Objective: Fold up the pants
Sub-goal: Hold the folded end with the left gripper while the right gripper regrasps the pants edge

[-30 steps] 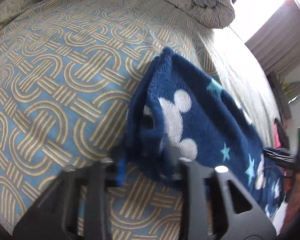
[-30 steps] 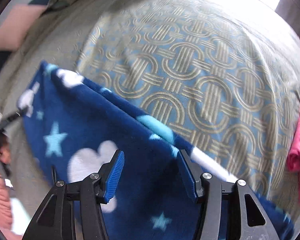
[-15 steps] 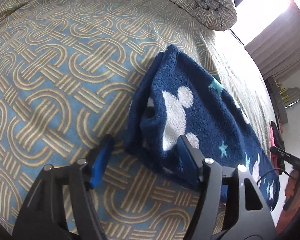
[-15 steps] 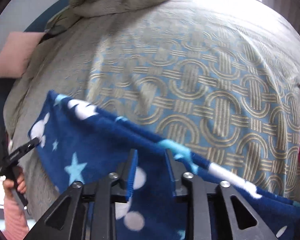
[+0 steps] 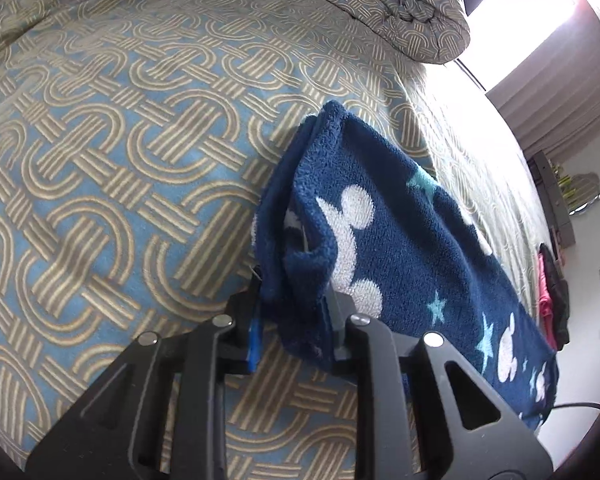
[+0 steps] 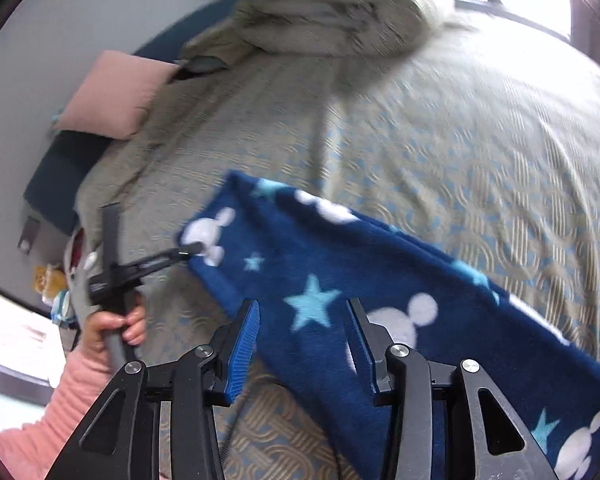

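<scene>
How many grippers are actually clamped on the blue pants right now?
1: the left gripper pinches the end of the pants; the right gripper has its jaws open over them.

Background items: bedroom, both wrist views.

Bed (image 5: 120,128) covered by a spread with interlocking tan loops on light blue. Bunched duvet (image 5: 384,4) in the same pattern at the far end, beside a bright window (image 5: 528,16); brown-grey curtain (image 5: 568,96) to its right. Pink pillow (image 6: 116,96) near the head of the bed, against a grey wall (image 6: 80,12) and above a dark blue panel (image 6: 56,176). Pink and dark garments (image 5: 552,292) lie at the bed's far edge. Small orange toy (image 6: 48,278) on the floor side, blurred; type cannot be told.
</scene>
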`<state>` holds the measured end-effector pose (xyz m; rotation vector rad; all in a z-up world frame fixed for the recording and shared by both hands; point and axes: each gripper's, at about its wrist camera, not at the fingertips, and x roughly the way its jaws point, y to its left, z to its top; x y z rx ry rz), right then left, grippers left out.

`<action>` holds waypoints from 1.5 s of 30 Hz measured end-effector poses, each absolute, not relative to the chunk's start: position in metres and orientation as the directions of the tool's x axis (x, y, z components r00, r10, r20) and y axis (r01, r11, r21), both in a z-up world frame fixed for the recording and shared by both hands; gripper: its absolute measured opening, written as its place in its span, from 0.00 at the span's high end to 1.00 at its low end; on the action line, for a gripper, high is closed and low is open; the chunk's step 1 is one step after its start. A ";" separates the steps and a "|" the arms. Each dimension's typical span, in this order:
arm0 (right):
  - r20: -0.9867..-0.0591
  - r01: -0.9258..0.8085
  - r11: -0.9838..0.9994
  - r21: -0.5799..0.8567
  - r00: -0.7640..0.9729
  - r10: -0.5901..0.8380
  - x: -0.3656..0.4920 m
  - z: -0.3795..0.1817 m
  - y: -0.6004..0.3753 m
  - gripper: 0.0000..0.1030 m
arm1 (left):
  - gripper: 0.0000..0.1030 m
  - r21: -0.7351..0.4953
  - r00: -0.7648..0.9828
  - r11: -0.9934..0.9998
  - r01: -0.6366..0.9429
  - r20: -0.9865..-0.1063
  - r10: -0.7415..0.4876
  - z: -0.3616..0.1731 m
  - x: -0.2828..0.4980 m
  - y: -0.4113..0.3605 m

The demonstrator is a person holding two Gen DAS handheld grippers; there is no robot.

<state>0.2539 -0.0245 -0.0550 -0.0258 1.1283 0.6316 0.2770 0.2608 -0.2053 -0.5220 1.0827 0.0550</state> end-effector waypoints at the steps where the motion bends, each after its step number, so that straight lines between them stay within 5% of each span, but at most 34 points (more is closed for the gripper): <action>1: -0.827 -0.510 0.811 0.286 0.296 0.478 0.244 -0.039 -0.020 0.57 | 0.76 -0.365 0.479 0.885 -0.288 -0.856 -0.197 -0.204 0.278 0.259; 7: -0.698 -0.574 0.723 0.386 0.331 0.635 0.209 0.015 -0.016 0.38 | 0.76 -0.306 0.488 0.913 -0.272 -0.861 -0.143 -0.198 0.277 0.250; 12: -0.871 -0.324 0.893 0.312 0.278 0.405 0.233 -0.074 -0.028 0.38 | 0.76 -0.305 0.500 0.913 -0.270 -0.855 -0.138 -0.193 0.275 0.249; 14: -0.926 -0.237 0.935 0.264 0.208 0.314 0.242 -0.120 -0.034 0.39 | 0.76 -0.298 0.503 0.917 -0.265 -0.854 -0.132 -0.191 0.274 0.248; 16: -0.950 -0.136 0.956 0.260 0.139 0.278 0.253 -0.166 -0.048 0.54 | 0.76 -0.296 0.512 0.920 -0.257 -0.849 -0.130 -0.188 0.273 0.247; 20: -0.947 -0.033 0.953 0.302 0.099 0.304 0.261 -0.200 -0.064 0.59 | 0.76 -0.285 0.522 0.928 -0.241 -0.844 -0.124 -0.183 0.272 0.244; 28: -0.930 -0.056 0.944 0.325 0.162 0.330 0.264 -0.182 -0.072 0.59 | 0.76 -0.237 0.509 0.944 -0.231 -0.856 -0.090 -0.178 0.278 0.237; 34: -0.906 -0.045 0.958 0.284 0.315 0.284 0.235 -0.115 -0.107 0.59 | 0.75 -0.187 0.452 0.951 -0.246 -0.890 -0.058 -0.199 0.285 0.237; 42: -0.891 0.002 0.997 -0.078 0.448 -0.071 0.095 -0.086 -0.193 0.55 | 0.75 -0.162 0.450 0.959 -0.232 -0.892 -0.042 -0.200 0.289 0.233; 45: -0.911 0.025 0.997 -0.066 0.405 -0.071 0.043 -0.098 -0.217 0.55 | 0.74 -0.157 0.454 0.963 -0.218 -0.890 -0.042 -0.200 0.289 0.232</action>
